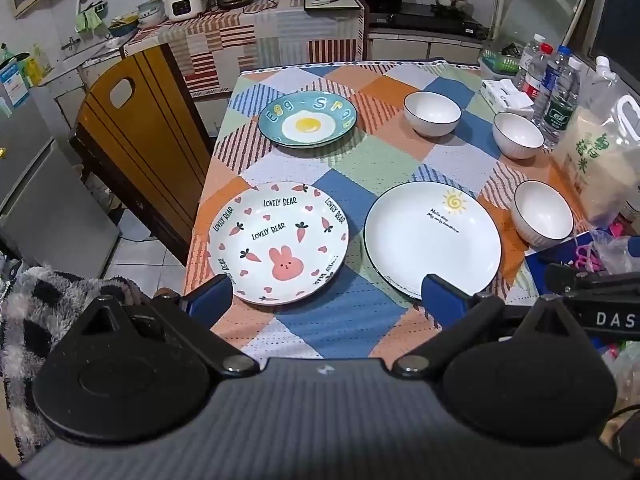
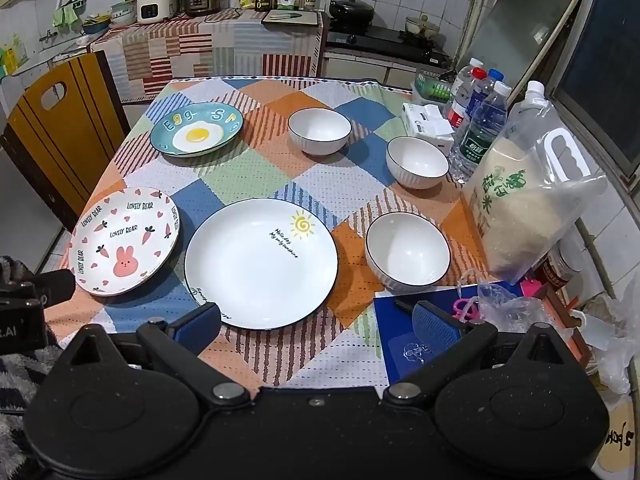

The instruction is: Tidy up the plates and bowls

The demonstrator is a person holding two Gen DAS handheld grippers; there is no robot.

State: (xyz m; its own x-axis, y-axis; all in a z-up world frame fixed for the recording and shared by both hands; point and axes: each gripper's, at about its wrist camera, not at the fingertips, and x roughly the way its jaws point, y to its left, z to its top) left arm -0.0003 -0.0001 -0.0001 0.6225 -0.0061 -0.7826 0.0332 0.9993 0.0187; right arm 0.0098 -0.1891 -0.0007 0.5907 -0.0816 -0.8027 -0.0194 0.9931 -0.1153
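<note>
Working left to right across the desk (image 2: 256, 356), you have the rabbit plate (image 2: 124, 240) at its near left edge, the egg plate (image 2: 196, 128) toward the far left corner, the sun plate (image 2: 260, 262) near the middle of the front edge, and three white bowls (image 2: 408, 254) lined along the right side. All are likely glazed ceramic: stiff, slick, breakable. Your left tool (image 1: 326, 300) and right tool (image 2: 316, 326) both hang spread wide and empty, so take each piece by its rim.

free: cloth (image 2: 256, 172) mid-table | blocked right: rice bag (image 2: 520, 216), bottles (image 2: 480, 128), probably touching
</note>
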